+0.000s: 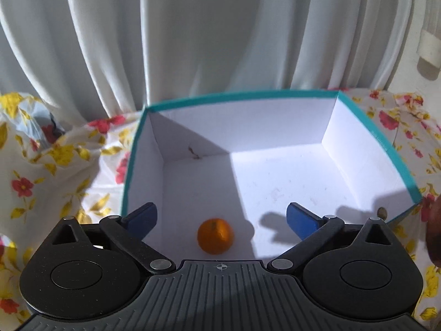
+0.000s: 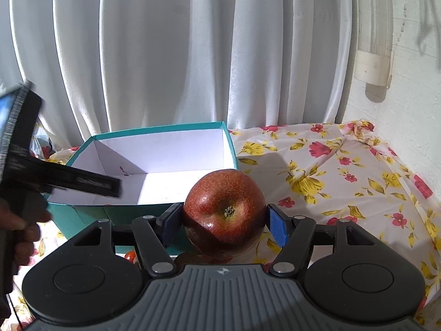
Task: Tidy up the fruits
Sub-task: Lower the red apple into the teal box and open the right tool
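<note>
Right gripper (image 2: pixel 224 222) has the red apple (image 2: pixel 224 212) clamped between its blue pads, just in front of the teal box (image 2: pixel 165 135). Left gripper (image 1: pixel 222 218) hangs spread wide over the box (image 1: pixel 275 95), nothing held, and the little orange (image 1: pixel 215 235) sits on the box floor.

The lower part of the red apple (image 2: pixel 224 212) is hidden behind the right gripper's (image 2: pixel 224 220) body. Just below it, a brown rounded thing (image 2: pixel 190 259) shows only as a sliver, too little to name. A small red and orange fruit (image 2: pixel 130 255) peeks out beside the linkage, mostly covered. At the left edge, the left gripper (image 2: pixel 41 176) is motion-blurred and cut off, as is the hand (image 2: pixel 19 226) holding it. In the left wrist view, a dark reddish shape (image 1: pixel 434 234) is cut by the right edge and cannot be told.
</note>
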Motion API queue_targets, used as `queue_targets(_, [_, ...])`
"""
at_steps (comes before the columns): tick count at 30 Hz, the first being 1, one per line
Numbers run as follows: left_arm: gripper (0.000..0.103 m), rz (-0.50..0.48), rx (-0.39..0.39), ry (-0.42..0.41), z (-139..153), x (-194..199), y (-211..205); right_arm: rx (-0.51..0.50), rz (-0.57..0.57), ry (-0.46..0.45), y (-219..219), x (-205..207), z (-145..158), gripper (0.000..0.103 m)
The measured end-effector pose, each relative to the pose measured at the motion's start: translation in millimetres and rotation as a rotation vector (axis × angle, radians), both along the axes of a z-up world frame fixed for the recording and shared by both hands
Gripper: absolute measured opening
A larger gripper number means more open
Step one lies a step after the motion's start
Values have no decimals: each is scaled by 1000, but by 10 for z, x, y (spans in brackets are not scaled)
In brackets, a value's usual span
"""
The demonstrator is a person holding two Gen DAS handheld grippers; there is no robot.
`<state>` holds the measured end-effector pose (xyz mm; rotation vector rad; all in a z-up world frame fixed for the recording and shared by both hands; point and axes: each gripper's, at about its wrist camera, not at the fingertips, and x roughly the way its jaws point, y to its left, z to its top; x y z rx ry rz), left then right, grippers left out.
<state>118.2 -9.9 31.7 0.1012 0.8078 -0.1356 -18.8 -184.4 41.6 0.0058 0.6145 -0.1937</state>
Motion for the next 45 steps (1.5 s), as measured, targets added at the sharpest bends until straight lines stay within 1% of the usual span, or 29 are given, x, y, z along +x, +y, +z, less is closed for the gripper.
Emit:
queue_targets(2, [102, 10, -52, -36, 145, -127, 75, -6, 5, -3, -10, 49, 3, 66])
queue_targets(4, [102, 26, -65, -45, 219, -209, 154, -18, 17, -11, -3, 99, 22, 66])
queue_targets(9, [103, 121, -1, -41, 228, -325, 349, -48, 58, -41, 46, 263, 61, 66])
queue_targets(13, [103, 188, -17, -23, 217, -439, 564, -50, 92, -42, 64, 446, 27, 66])
queue_targets(15, [103, 215, -13, -12, 199, -467, 635, -50, 109, -40, 69, 545, -14, 66])
queue_targets(21, [103, 274, 23, 12, 134, -588, 788, -34, 135, 2, 65, 821, -218, 66])
queue_targets(24, [103, 292, 36, 34, 73, -624, 841, -12, 144, 48, 68, 923, -327, 66])
queue_targets(26, [103, 297, 42, 50, 31, -648, 866, 2, 148, 88, 69, 988, -400, 66])
queue_targets(28, [103, 301, 46, 64, -11, -665, 878, -35, 159, 102, 126, 1020, -436, 66])
queue_targets(29, [102, 299, 45, 70, -32, -669, 884, -37, 160, 113, 134, 1044, -448, 66])
queue_targets(31, [102, 285, 34, 92, -92, -674, 884, -30, 167, 143, 142, 1093, -479, 66])
queue_targets(34, [102, 262, 42, 114, -170, -690, 846, -44, 160, 157, 168, 1136, -490, 67])
queue_targets(35, [103, 250, 48, 118, -186, -698, 824, -46, 160, 158, 169, 1144, -488, 66])
queue_targets(38, [103, 225, 54, 127, -217, -716, 770, -107, 154, 147, 208, 1160, -466, 66])
queue_targets(40, [102, 204, 36, 129, -227, -725, 760, -99, 156, 131, 199, 1145, -423, 66])
queue_targets(42, [102, 178, 2, 122, -228, -747, 758, -83, 163, 88, 191, 1059, -332, 67])
queue_targets(44, [102, 154, -15, 115, -240, -761, 741, -64, 175, 23, 198, 914, -211, 76])
queue_targets(45, [102, 143, -17, 112, -248, -767, 726, -50, 182, -21, 197, 815, -140, 87])
